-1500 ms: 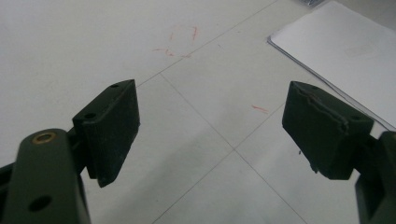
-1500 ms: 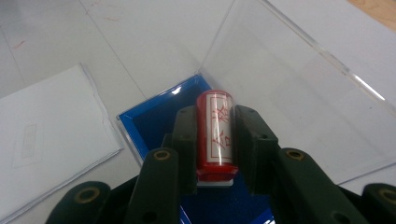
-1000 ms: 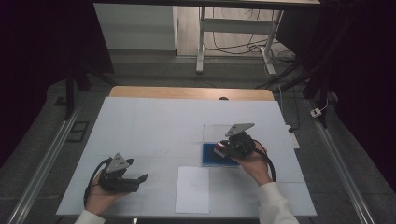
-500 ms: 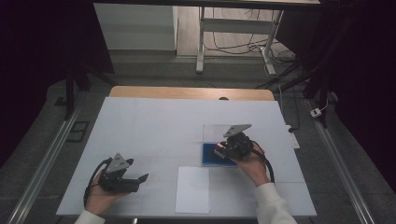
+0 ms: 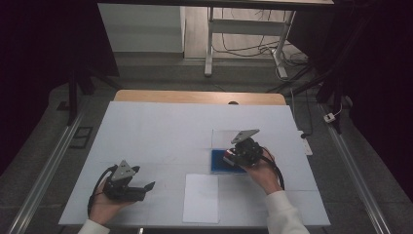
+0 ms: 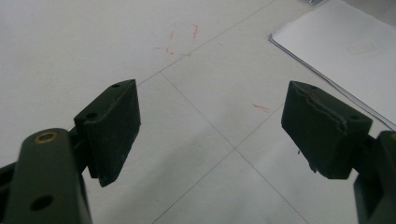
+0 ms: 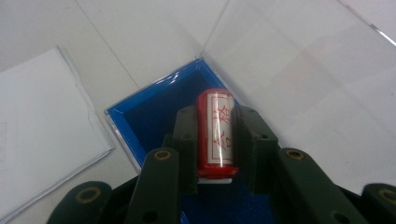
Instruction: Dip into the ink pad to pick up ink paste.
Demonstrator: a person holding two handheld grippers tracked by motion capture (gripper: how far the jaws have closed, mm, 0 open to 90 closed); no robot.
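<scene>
My right gripper [image 7: 215,140] is shut on a red stamp [image 7: 215,133] with a white label and red characters. It holds the stamp over a blue ink pad tray [image 7: 154,109] whose clear lid [image 7: 299,70] lies open beyond it. In the high view the right gripper [image 5: 233,157] hovers at the blue tray [image 5: 220,165], right of centre. My left gripper [image 5: 148,186] rests near the table's front left, open, jaws pointing right. In its own view the left gripper [image 6: 212,126] has bare table between its wide-apart pads [image 6: 114,121].
A white sheet of paper [image 5: 201,197] lies at the front centre of the white table [image 5: 165,131], between both hands; its corner [image 6: 345,42] shows ahead of the left gripper. Faint red marks [image 6: 182,39] dot the tabletop. Metal rails [image 5: 44,175] run along both table sides.
The right gripper with the stamp has shifted slightly left and down over the blue tray. The left gripper has stayed put.
</scene>
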